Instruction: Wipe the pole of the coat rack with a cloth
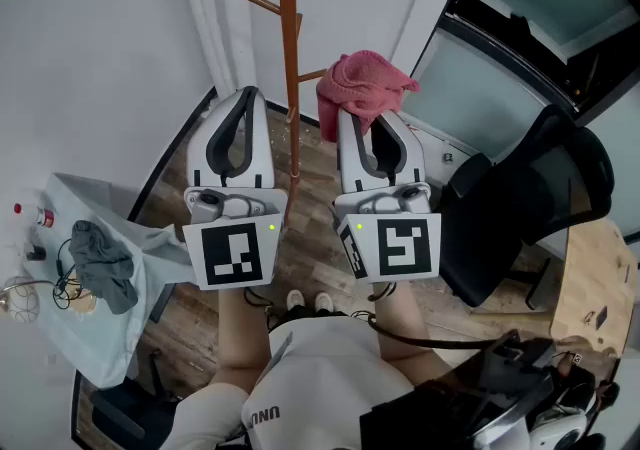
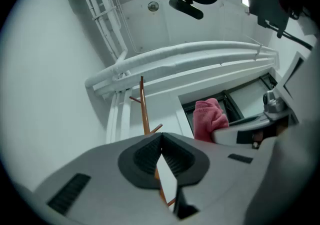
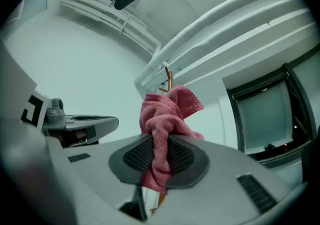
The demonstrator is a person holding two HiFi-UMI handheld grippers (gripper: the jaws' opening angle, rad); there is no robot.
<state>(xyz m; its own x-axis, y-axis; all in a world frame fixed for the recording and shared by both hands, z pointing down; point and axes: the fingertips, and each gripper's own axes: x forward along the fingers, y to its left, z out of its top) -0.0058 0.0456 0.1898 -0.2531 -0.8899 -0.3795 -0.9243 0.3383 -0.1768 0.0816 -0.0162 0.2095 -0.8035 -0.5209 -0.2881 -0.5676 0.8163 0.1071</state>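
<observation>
The coat rack's orange-brown pole (image 1: 290, 48) stands by the white wall, with short pegs branching off it. It rises between my two grippers and slightly beyond them. My right gripper (image 1: 370, 120) is shut on a pink cloth (image 1: 360, 86), which bunches out past the jaw tips just right of the pole and apart from it. In the right gripper view the cloth (image 3: 167, 119) is pinched in the right gripper (image 3: 159, 151), and the pole's top (image 3: 167, 76) peeks out behind it. My left gripper (image 1: 244, 96) is shut and holds nothing. In the left gripper view, the pole (image 2: 144, 109) rises beyond the left gripper (image 2: 161, 141).
A black office chair (image 1: 530, 198) stands at the right, with a wooden desk (image 1: 595, 288) beyond it. At the left, a table under a pale cover (image 1: 120, 328) carries a dark rag (image 1: 100, 263) and small items. White pipes (image 1: 210, 8) run up the wall left of the pole.
</observation>
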